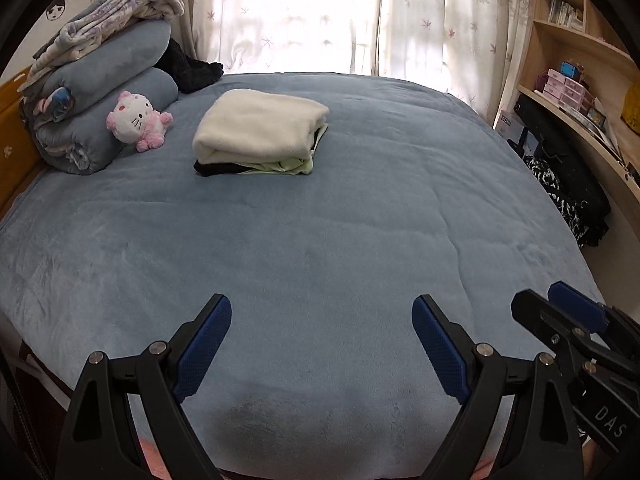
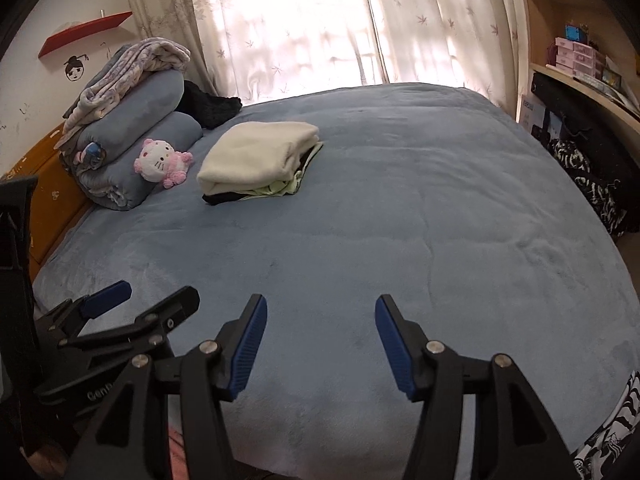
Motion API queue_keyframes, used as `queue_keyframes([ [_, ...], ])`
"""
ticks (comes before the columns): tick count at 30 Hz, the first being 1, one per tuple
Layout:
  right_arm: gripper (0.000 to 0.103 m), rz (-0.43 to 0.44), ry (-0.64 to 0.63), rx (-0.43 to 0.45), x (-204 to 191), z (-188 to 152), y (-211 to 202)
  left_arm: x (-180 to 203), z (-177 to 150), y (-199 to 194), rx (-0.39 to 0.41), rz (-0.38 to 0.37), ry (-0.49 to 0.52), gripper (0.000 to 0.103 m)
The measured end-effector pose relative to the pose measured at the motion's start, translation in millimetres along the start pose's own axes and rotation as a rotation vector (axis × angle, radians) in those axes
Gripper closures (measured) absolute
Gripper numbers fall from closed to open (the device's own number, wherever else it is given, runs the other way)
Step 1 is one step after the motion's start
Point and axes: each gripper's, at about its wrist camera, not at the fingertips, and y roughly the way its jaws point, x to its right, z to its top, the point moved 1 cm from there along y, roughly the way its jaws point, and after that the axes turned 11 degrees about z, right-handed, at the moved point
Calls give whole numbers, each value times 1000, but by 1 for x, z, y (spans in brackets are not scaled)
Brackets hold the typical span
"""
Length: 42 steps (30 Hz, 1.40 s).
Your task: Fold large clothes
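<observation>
Cream fleece stack, squarely folded

Daylight floods in through the curtains at my 12 o'clock, blown out to white in both views, pattern barely readable there. The bed cover is evenly lit and soft, with no hard shadows; a faint dark patch sits near my 6 o'clock edge. The folded stack casts a thin shadow on its near side. Heavy fisheye bend: the shelves at 2 o'clock curve, black vignette fills the corners. Focus is sharp mid-frame, with slight smear at the rims. My pads read crisp, no motion blur.
</observation>
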Motion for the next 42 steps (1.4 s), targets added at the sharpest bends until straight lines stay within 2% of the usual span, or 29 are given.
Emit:
queue_keyframes([
  [42,46,22,46,-4,1,-4,11,-2,-5,-2,9,45,17,12],
])
